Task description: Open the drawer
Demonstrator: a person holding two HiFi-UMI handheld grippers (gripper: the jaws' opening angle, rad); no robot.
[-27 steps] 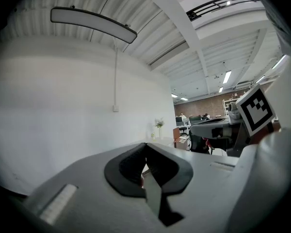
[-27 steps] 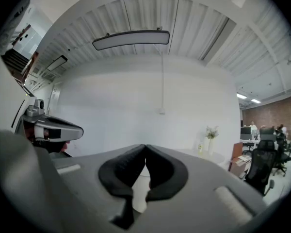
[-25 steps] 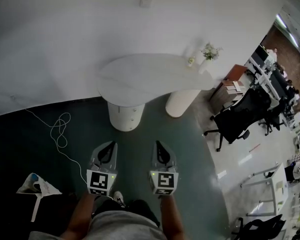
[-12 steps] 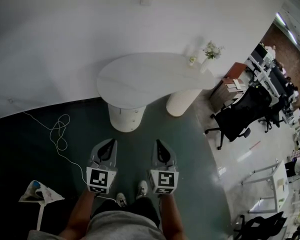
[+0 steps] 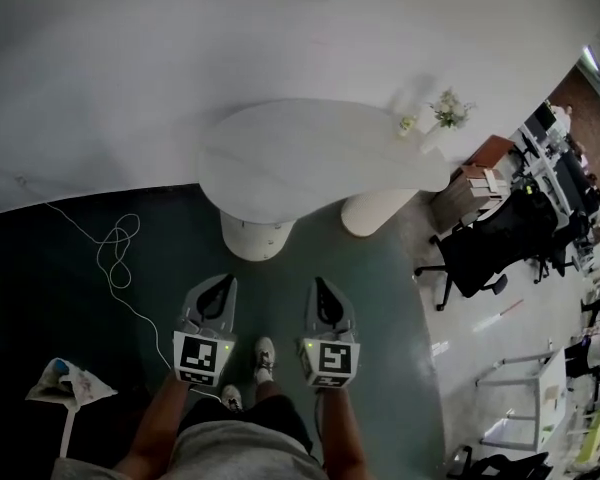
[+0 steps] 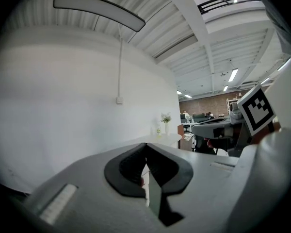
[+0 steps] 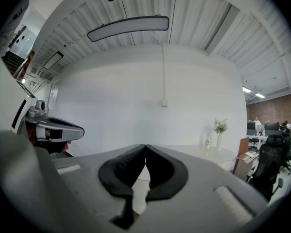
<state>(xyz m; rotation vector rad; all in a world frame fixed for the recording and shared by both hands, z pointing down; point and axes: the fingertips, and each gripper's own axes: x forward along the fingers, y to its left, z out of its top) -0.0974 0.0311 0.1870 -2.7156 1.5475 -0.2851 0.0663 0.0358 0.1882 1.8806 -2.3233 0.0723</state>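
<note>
A white curved table (image 5: 310,153) stands against the wall on a round white pedestal (image 5: 255,236) and a second leg (image 5: 375,211). I cannot make out a drawer front on the pedestal from here. My left gripper (image 5: 222,284) and right gripper (image 5: 319,284) hover side by side over the dark floor, a step short of the pedestal and pointing at it. Each is shut with nothing between its pads. In the left gripper view the left gripper (image 6: 145,146) has its jaws meeting, and the right gripper (image 7: 145,147) looks the same in its own view.
A white cable (image 5: 115,258) loops on the floor at left, near a crumpled bag (image 5: 70,383). A vase of flowers (image 5: 448,108) stands on the table's right end. A low cabinet (image 5: 470,183) and a black office chair (image 5: 475,253) are at right. My feet show between the grippers.
The person has stepped forward, so the table and pedestal sit nearer in the head view. Both grippers keep their side-by-side pose and stay shut.
</note>
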